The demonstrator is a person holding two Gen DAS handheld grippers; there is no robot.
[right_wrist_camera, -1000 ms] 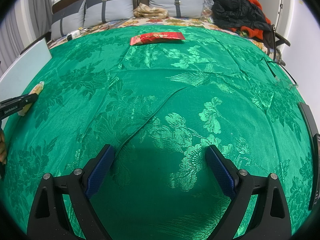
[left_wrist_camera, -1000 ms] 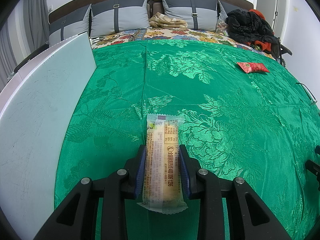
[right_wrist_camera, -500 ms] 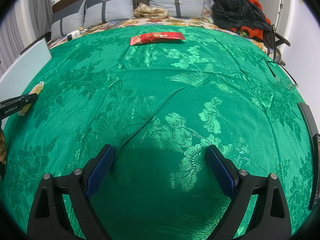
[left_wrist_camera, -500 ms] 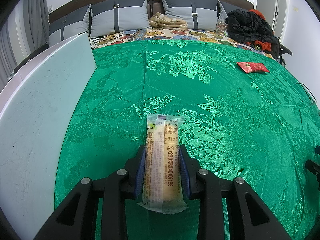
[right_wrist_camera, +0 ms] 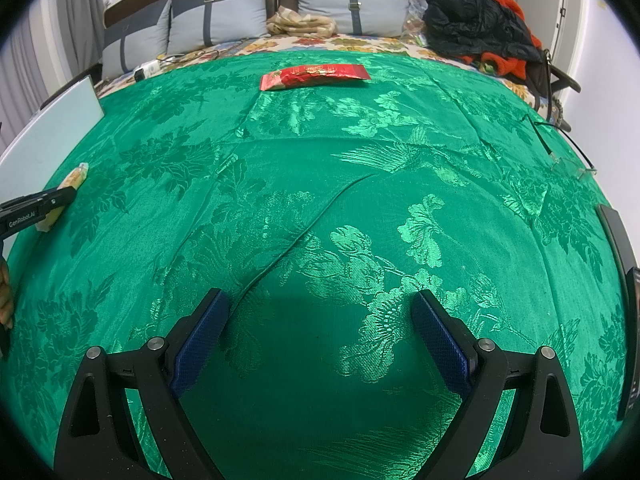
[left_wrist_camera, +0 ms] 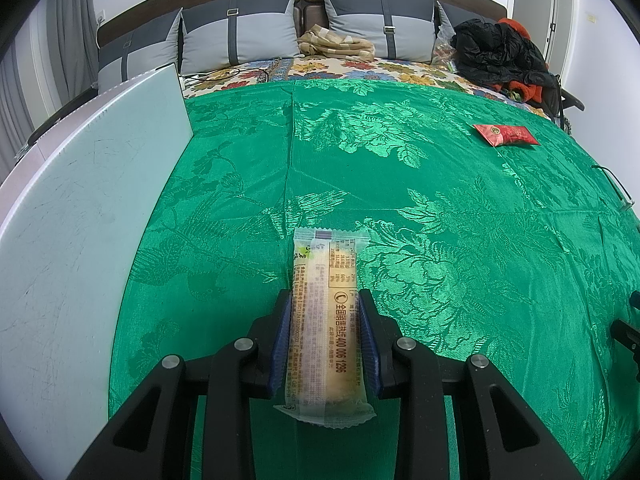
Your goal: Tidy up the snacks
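Lying lengthwise between left jaws (clamped): cake bar.

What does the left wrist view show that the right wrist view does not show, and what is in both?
Only the left wrist view shows the left gripper shut on the cake bar with its printed label readable. Only the right wrist view shows the right gripper open, and the eyeglasses. Both show the red packet, the white board and the green cloth.
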